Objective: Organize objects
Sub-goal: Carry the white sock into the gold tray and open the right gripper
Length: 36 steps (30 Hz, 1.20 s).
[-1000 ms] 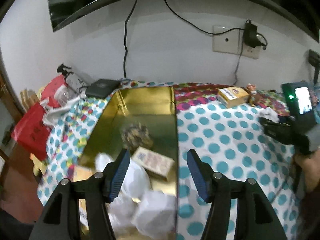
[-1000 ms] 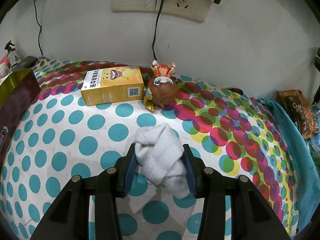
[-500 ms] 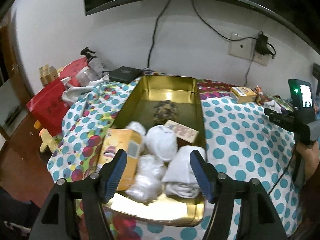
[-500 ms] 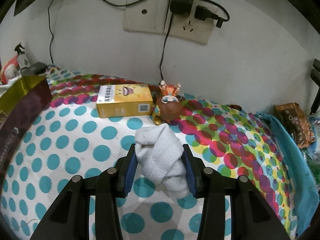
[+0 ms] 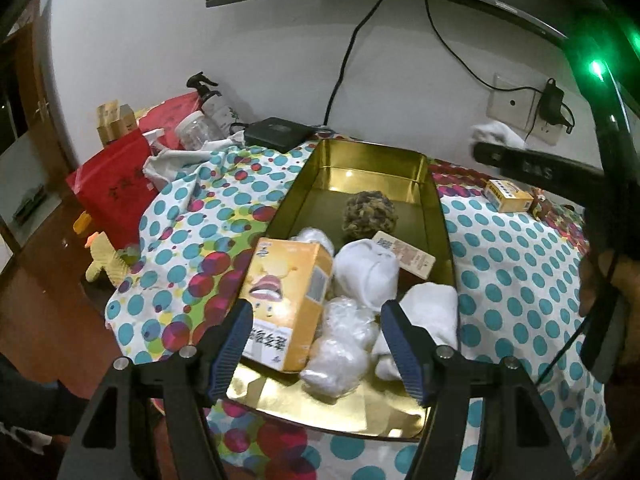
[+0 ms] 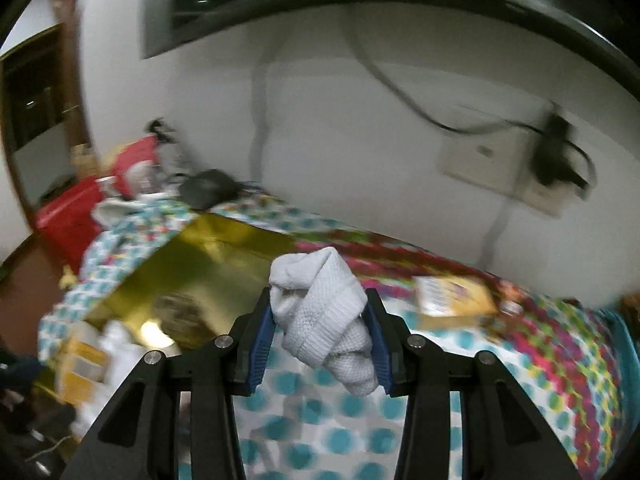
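A: Right gripper (image 6: pixel 320 344) clamped on the rolled white sock (image 6: pixel 324 316) — pads press both sides, sock lifted clear of the dotted cloth (image 6: pixel 520 380). Gold tin (image 6: pixel 208 256) lies off to its left in that view, picture blurred.

B: Left gripper (image 5: pixel 316 344)?

A: Jaws apart, nothing between them. It hovers over the near end of the tin, above the orange box (image 5: pixel 284 300) and the plastic-wrapped bundle (image 5: pixel 340 344).

B: Risks, as you judge them?

A: First, the grip. The sock is soft and the lower roll hangs below the pads; a quick swing could let it slump out short of the tin.

B: And at the tin?

A: Crowding. The near half already holds white socks (image 5: pixel 368 276), the box and a small carton (image 5: pixel 404 256). Dropped there, the new sock may perch on the pile and roll over the rim. The far end, beyond the brown ball (image 5: pixel 370 214), looks bare — a safer spot.

B: Anything between the hands?

A: Both tools converge on the same tin; in the left view the right tool already crosses the upper right. A clash is possible if the left one stays put.
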Motion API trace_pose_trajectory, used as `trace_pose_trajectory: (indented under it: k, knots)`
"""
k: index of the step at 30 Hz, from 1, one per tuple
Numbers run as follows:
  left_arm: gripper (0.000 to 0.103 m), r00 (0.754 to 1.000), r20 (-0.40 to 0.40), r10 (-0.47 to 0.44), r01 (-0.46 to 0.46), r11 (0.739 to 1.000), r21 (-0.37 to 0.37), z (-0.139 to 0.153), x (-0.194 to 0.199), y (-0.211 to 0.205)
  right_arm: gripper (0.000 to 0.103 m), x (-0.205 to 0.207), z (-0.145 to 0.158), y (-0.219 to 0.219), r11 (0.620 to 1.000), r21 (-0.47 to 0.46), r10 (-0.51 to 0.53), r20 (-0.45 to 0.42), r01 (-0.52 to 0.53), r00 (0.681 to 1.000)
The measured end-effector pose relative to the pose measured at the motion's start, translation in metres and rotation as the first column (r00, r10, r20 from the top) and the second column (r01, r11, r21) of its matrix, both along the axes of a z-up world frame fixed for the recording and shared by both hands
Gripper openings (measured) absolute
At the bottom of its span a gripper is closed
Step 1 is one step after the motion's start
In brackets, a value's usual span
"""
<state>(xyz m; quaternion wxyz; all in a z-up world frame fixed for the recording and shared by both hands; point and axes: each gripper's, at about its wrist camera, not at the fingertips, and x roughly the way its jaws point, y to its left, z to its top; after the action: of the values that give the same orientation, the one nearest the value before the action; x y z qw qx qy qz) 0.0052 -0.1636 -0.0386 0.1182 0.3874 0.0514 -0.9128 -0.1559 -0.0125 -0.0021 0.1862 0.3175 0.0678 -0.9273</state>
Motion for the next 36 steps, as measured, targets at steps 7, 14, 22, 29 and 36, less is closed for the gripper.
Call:
trace_pose_trajectory:
  k: [7, 14, 22, 29, 36]
  knots:
    - [0.068, 0.999, 0.001, 0.033, -0.033, 0.999, 0.025, -0.001, 0.009, -0.019, 0.041, 0.017, -0.002, -0.065, 0.991, 0.004, 0.132, 0.033, -0.133, 0.991]
    - [0.068, 0.997, -0.010, 0.080, -0.078, 0.994, 0.081, -0.002, 0.015, -0.043, 0.041, 0.021, -0.020, -0.090, 0.985, 0.044, 0.162, 0.067, -0.166, 0.984]
    - [0.068, 0.995, 0.003, 0.098, -0.098, 0.989, 0.110, -0.007, 0.017, -0.054, 0.041, 0.014, -0.040, -0.095, 0.984, 0.071, 0.157, 0.125, -0.166, 0.980]
    - [0.068, 0.995, 0.002, 0.104, -0.104, 0.989, 0.108, -0.008, 0.017, -0.056, 0.048, 0.013, -0.051, -0.100, 0.980, 0.090, 0.163, 0.146, -0.178, 0.976]
    - [0.068, 0.993, 0.012, 0.116, -0.116, 0.989, 0.096, -0.006, 0.020, -0.058, 0.070, 0.018, -0.046, -0.094, 0.982, 0.076, 0.167, 0.101, -0.175, 0.981]
